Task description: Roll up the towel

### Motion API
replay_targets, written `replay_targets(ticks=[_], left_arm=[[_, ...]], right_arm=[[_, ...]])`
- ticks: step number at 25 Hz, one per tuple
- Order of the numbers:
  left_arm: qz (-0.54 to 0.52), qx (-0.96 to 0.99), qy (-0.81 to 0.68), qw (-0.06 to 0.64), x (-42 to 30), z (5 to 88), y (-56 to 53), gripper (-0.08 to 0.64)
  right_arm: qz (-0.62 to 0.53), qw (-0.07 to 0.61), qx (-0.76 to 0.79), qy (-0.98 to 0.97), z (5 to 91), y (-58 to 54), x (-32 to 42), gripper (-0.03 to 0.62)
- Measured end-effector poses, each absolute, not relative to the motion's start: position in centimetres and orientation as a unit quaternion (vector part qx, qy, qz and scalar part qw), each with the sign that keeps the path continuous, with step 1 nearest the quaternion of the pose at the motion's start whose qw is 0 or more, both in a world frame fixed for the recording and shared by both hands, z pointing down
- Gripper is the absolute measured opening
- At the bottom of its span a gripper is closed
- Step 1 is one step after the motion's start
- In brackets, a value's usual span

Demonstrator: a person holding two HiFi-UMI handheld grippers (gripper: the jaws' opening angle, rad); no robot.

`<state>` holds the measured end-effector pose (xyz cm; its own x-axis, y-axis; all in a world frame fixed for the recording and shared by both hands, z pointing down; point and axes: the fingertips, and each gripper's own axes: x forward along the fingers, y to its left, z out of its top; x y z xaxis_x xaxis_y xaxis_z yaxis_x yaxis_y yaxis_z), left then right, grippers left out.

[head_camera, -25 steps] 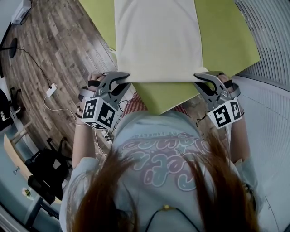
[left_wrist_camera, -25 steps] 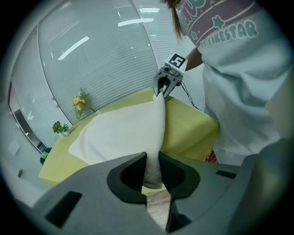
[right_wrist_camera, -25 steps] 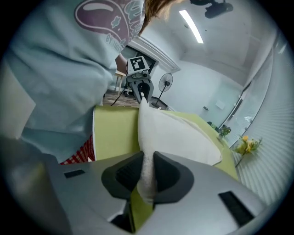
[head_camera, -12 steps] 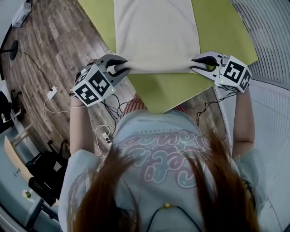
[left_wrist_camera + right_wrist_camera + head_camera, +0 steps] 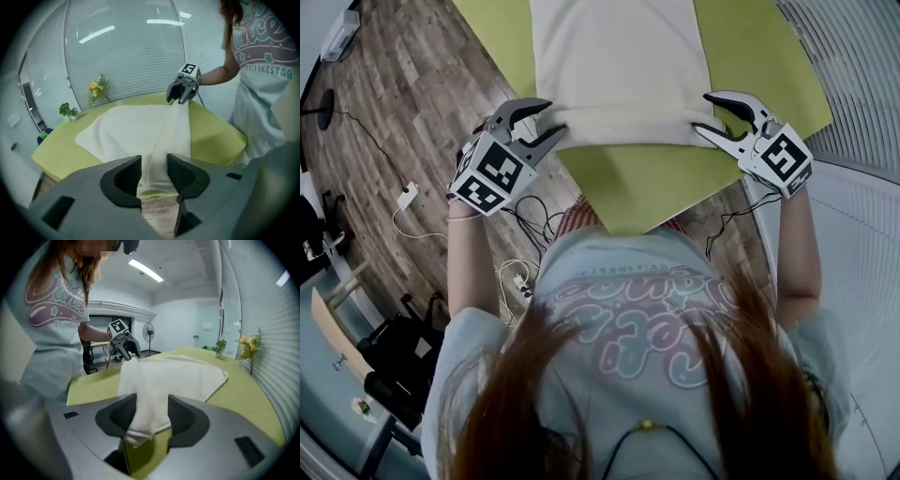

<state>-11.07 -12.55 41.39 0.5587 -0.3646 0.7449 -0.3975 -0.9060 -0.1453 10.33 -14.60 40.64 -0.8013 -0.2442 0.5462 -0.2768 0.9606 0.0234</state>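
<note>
- Your left hand-held gripper (image 5: 551, 119) is at the near left corner of the towel (image 5: 619, 66). Its jaws have just been opening and now stand apart. The corner of the cloth lies loosely between them, and the pads are not pressing on it.
- Your right hand-held gripper (image 5: 705, 112) is at the near right corner. Its jaws have also just been opening and stand wide. The corner drapes between them, resting against one pad with a gap at the other, so it is not clamped.
- The cream towel lies spread on the green tabletop (image 5: 759, 66) and reaches from the near edge toward the far side.
- The towel's near edge is bunched into a narrow raised fold that runs straight across from one hand-held gripper to the other. The rest of the cloth beyond it lies flat.
- A strip of bare tabletop shows between that fold and your body.
- The marker cubes on both hand-held grippers face up and toward you.
- Yellow flowers (image 5: 96, 88) and a small green plant (image 5: 68, 110) stand at the far edge of the tabletop, well apart from the towel.
- To the left of the tabletop is a wooden floor (image 5: 412, 103) with cables on it.
</note>
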Motion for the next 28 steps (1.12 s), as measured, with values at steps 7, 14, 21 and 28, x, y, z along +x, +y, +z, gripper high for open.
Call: replay_targets(ticks=[7,14,21,28], left_arm=[[0.380,0.891,-0.247,-0.005,-11.0,40.8,-12.4,0.163],[0.320,0.904,-0.279,-0.056,-11.2,35.1,-10.9,0.163],[0.384,0.902,-0.190,-0.061,-9.8,39.3,-7.4,0.163],[0.452,0.867,-0.182,-0.104,-11.0,41.8,-8.1,0.189]], right_arm=[[0.028,0.259,0.179,-0.949,40.7,-14.4,10.8,0.207],[-0.086,0.228,0.172,-0.954,34.8,-12.0,11.0,0.229],[-0.167,0.351,0.119,-0.913,39.9,-9.2,10.6,0.229],[-0.246,0.398,0.139,-0.873,42.0,-10.3,11.5,0.211]])
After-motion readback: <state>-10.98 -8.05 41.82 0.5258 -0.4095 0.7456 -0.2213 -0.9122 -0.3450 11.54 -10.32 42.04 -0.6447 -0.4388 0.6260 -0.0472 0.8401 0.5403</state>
